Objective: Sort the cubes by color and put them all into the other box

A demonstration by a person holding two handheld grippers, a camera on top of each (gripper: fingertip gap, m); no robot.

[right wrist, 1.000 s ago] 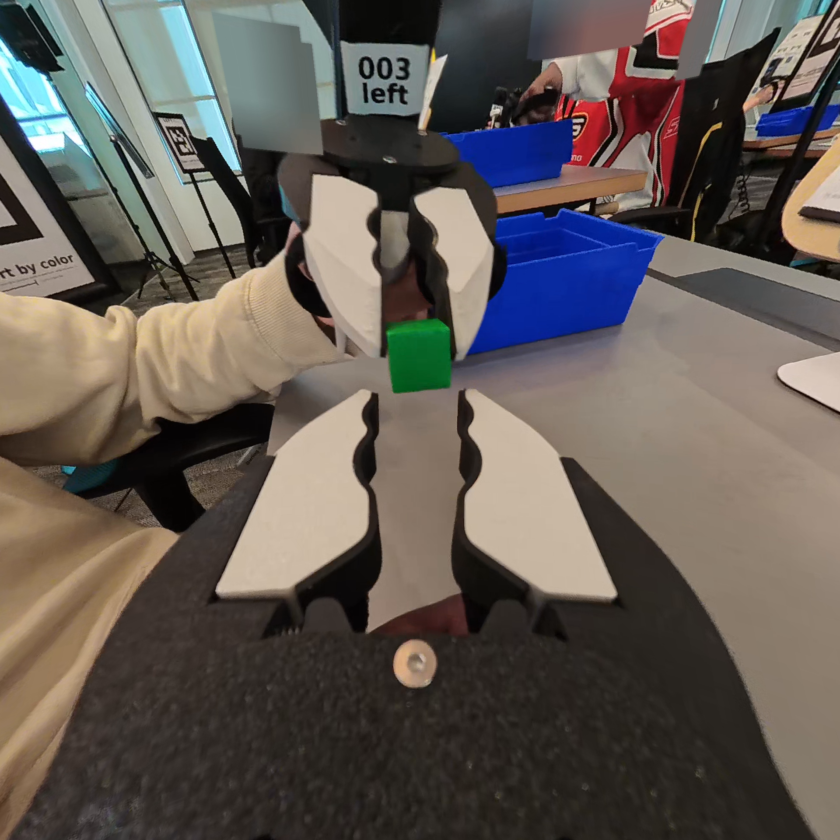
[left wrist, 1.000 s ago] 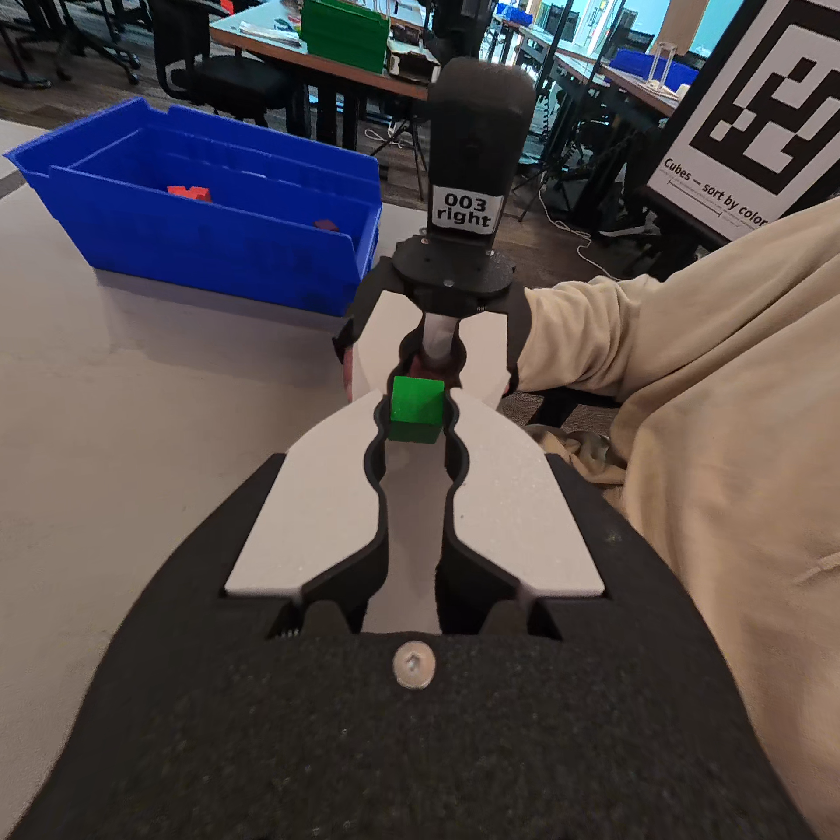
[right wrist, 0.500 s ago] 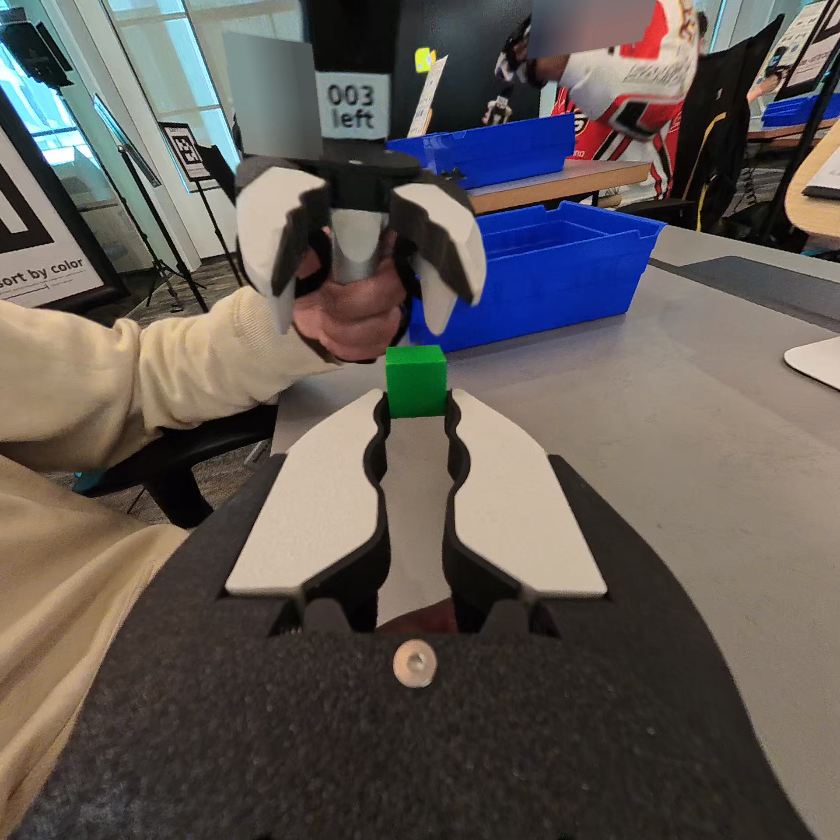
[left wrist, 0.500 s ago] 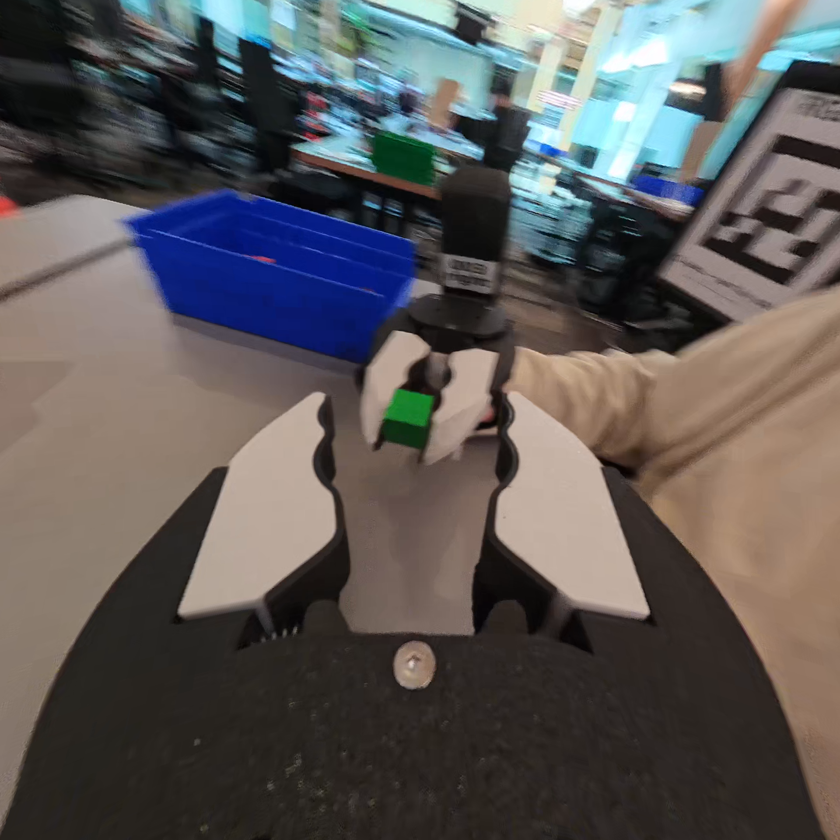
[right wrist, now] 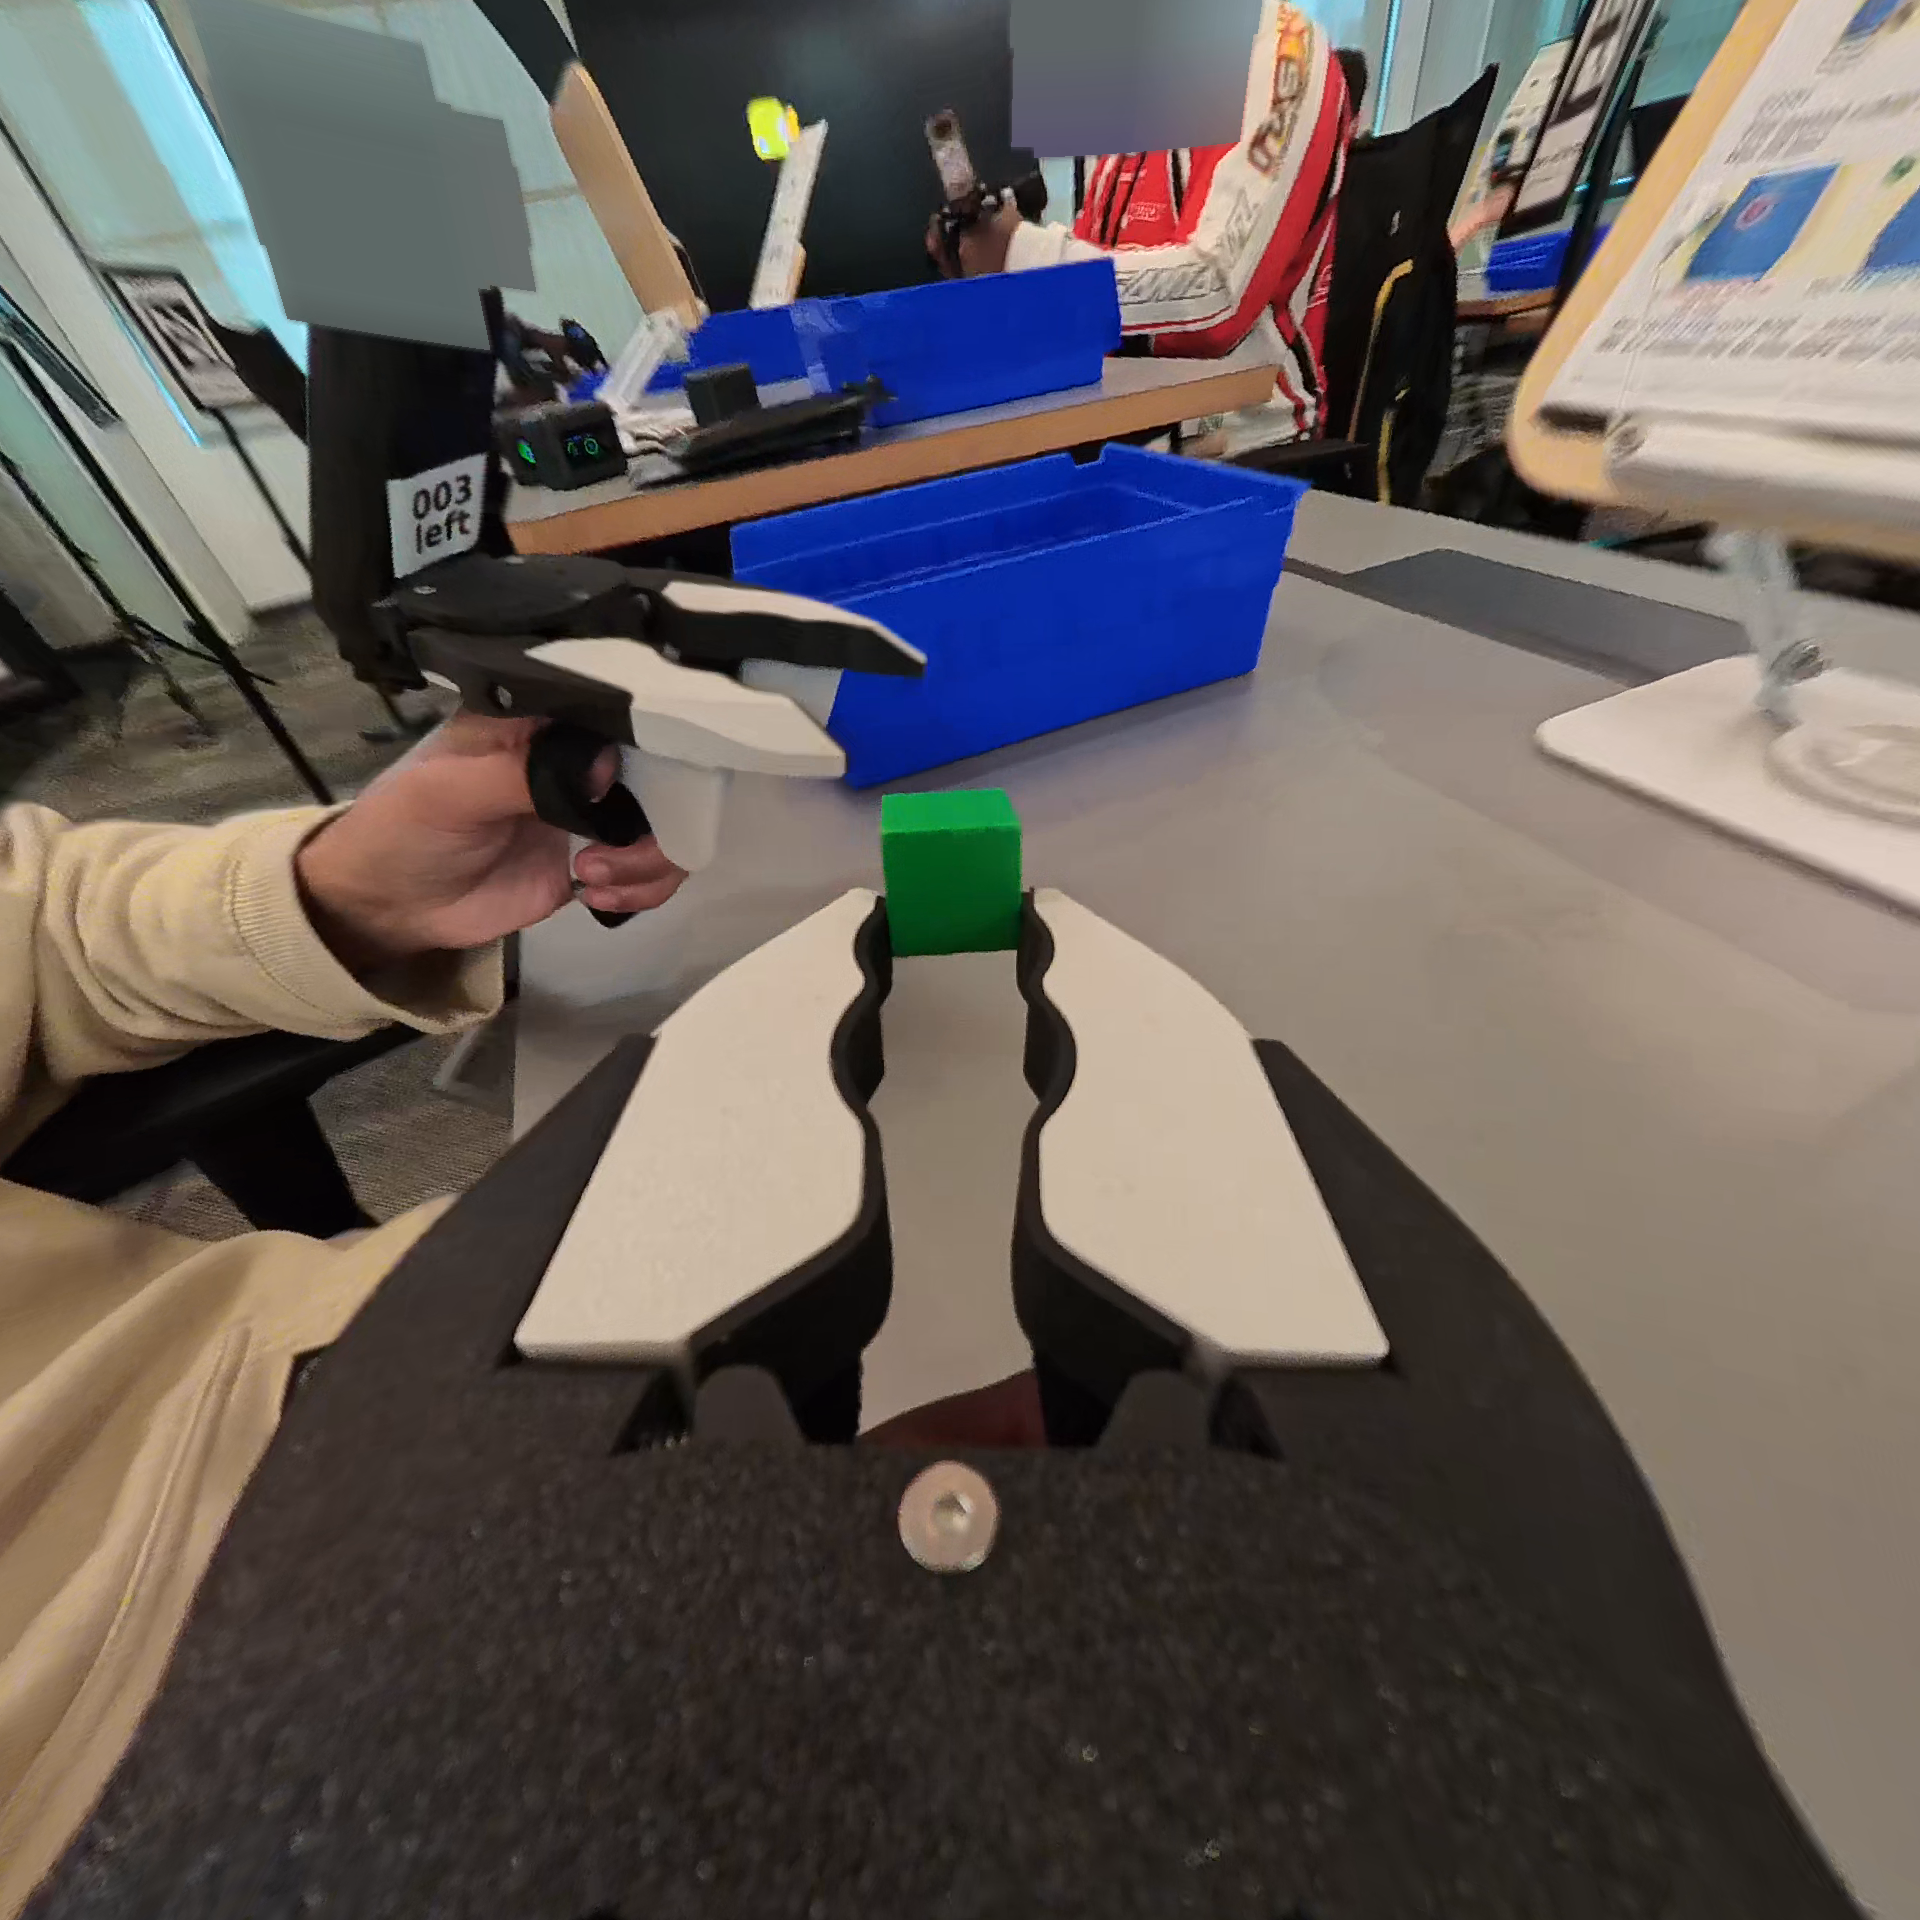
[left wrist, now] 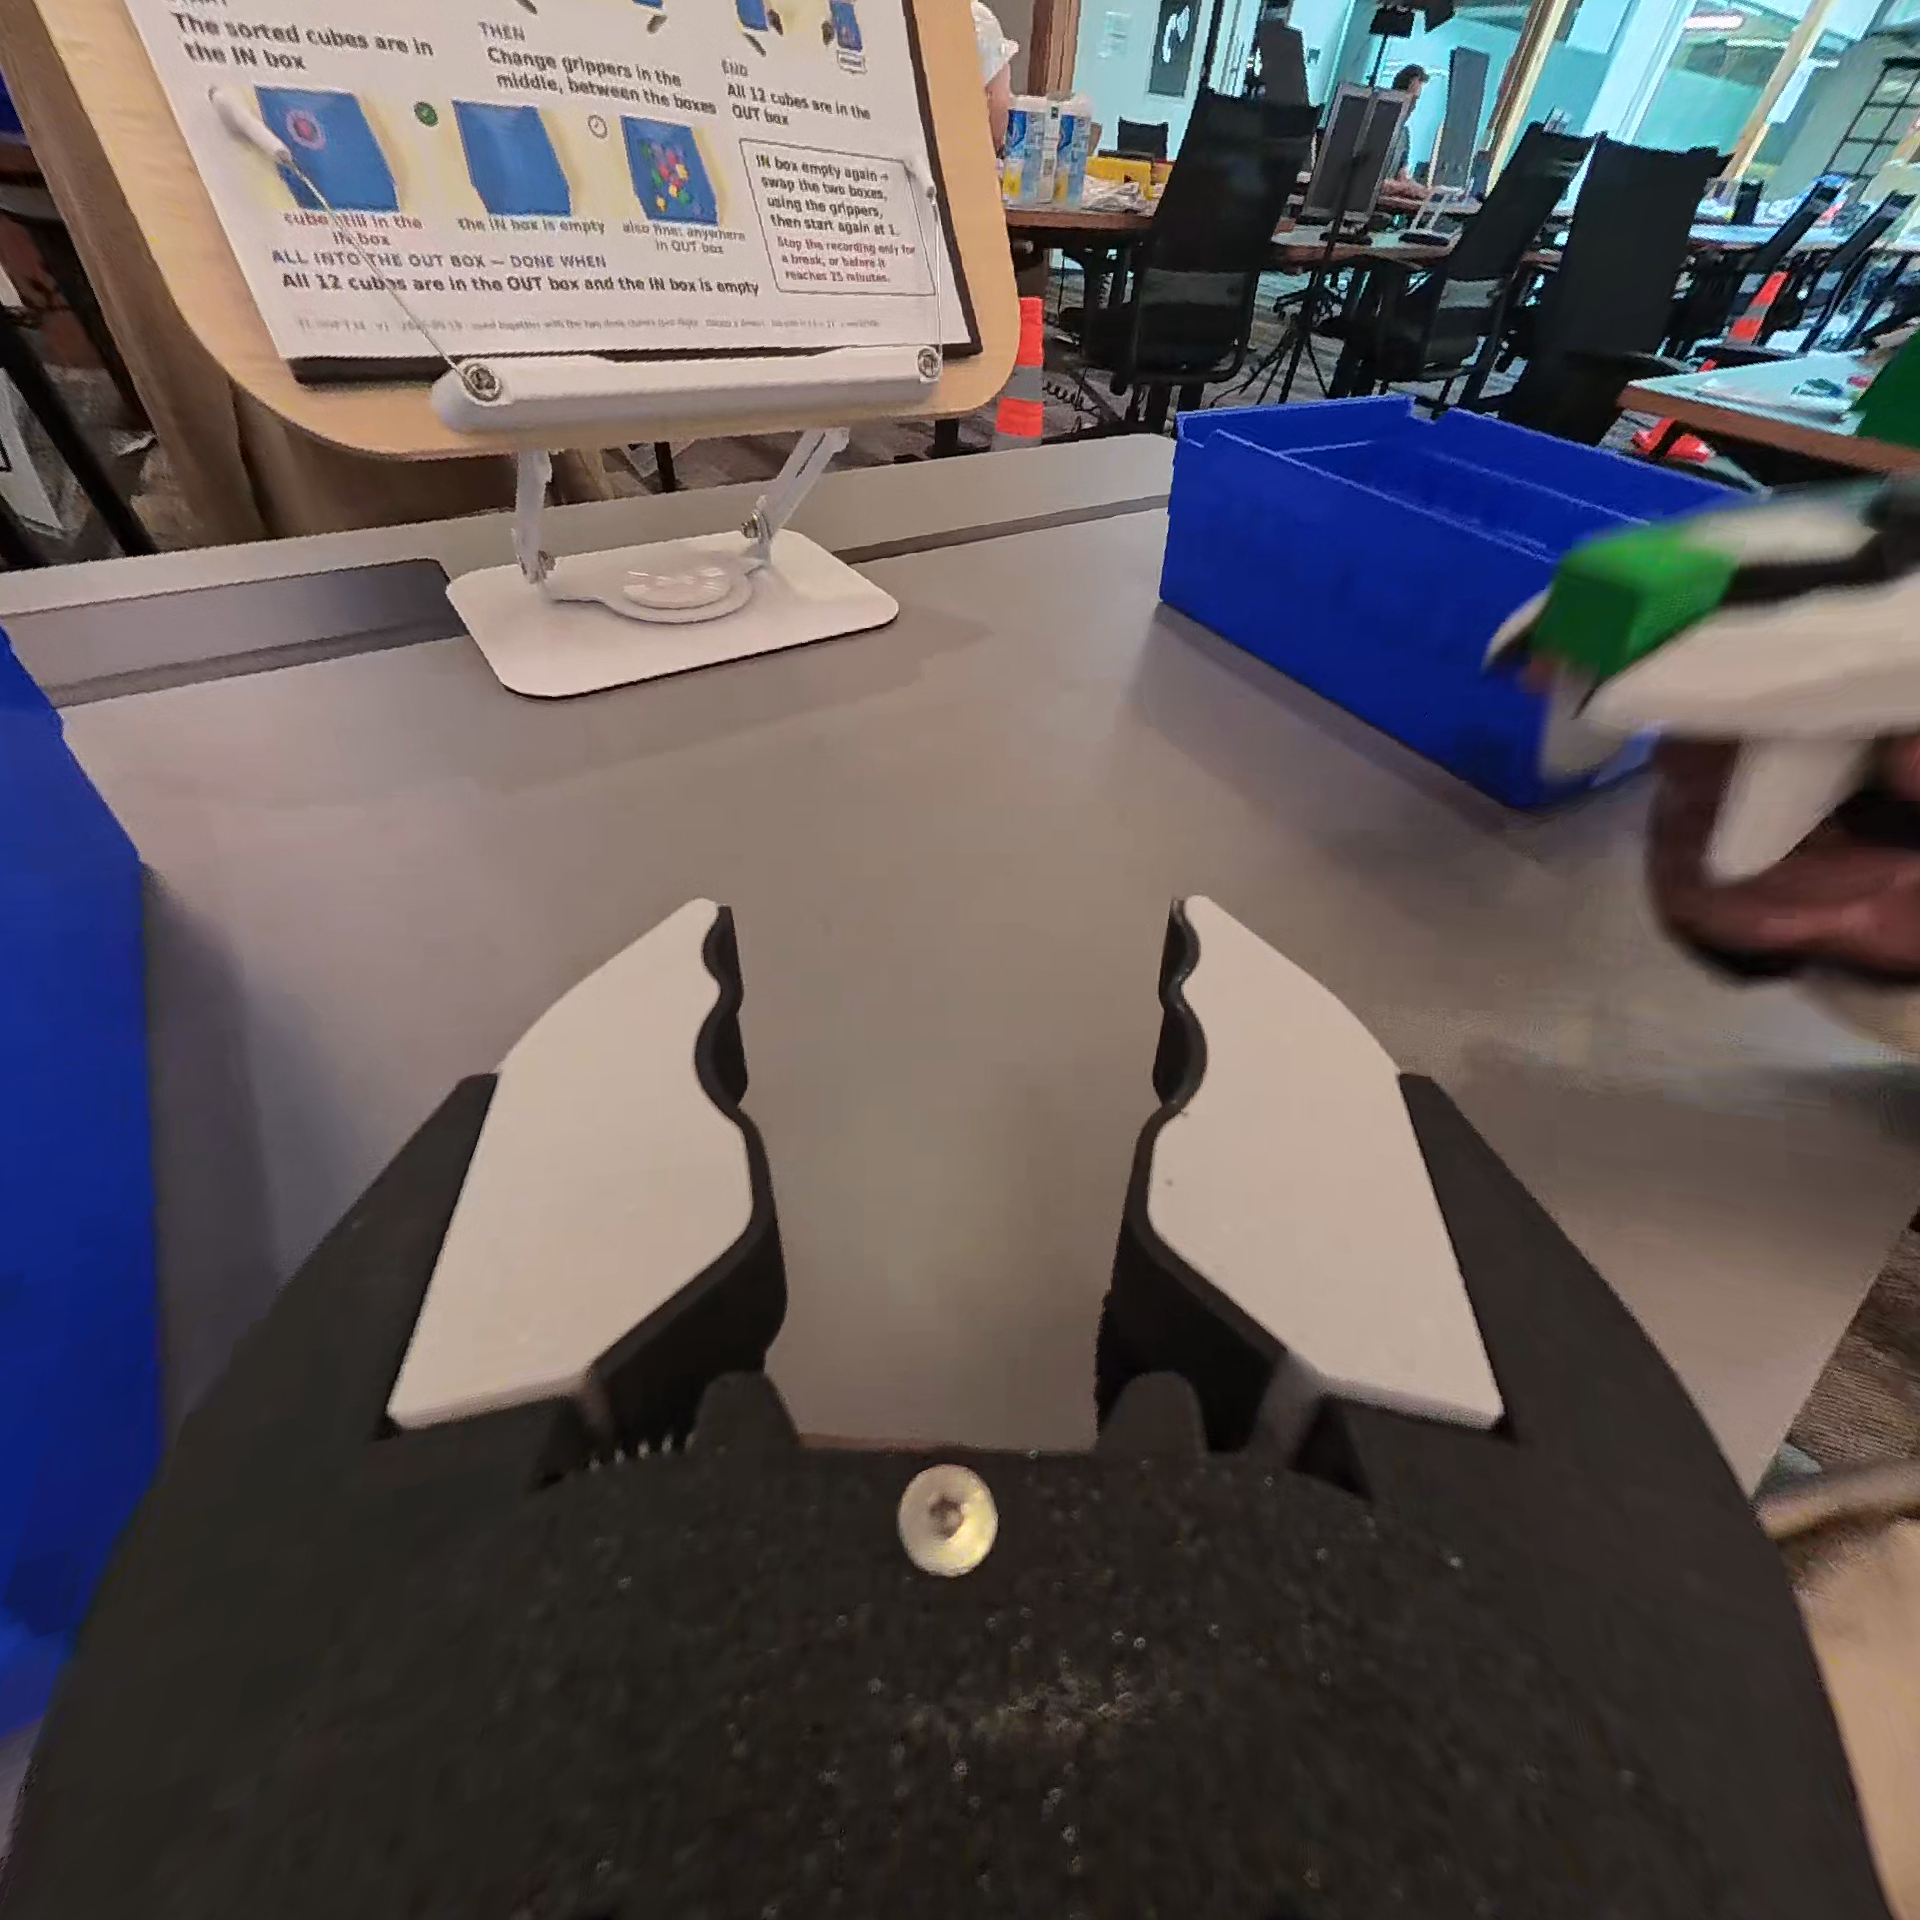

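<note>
A green cube [right wrist: 951, 873] is clamped between the fingertips of my right gripper [right wrist: 953, 914], a little above the grey table [right wrist: 1455, 1039]. My left gripper [left wrist: 948, 914] is open and empty over the bare table. In the right wrist view the left gripper [right wrist: 883, 712] is off to the left of the cube, jaws apart and clear of it. In the left wrist view the right gripper [left wrist: 1558, 665] shows blurred at the right edge with the green cube [left wrist: 1631, 613] in it. One blue box [left wrist: 1382, 582] stands just behind it.
A second blue box [right wrist: 1039, 613] stands behind the left gripper; no cubes show inside it. It also fills the left edge of the left wrist view [left wrist: 62, 1143]. An instruction sheet on a white stand [left wrist: 665, 592] sits at the table's far side.
The green cube passed from my left gripper to my right. The left gripper opened, let go, and swung away to face the stand. The right gripper shut on the cube.
</note>
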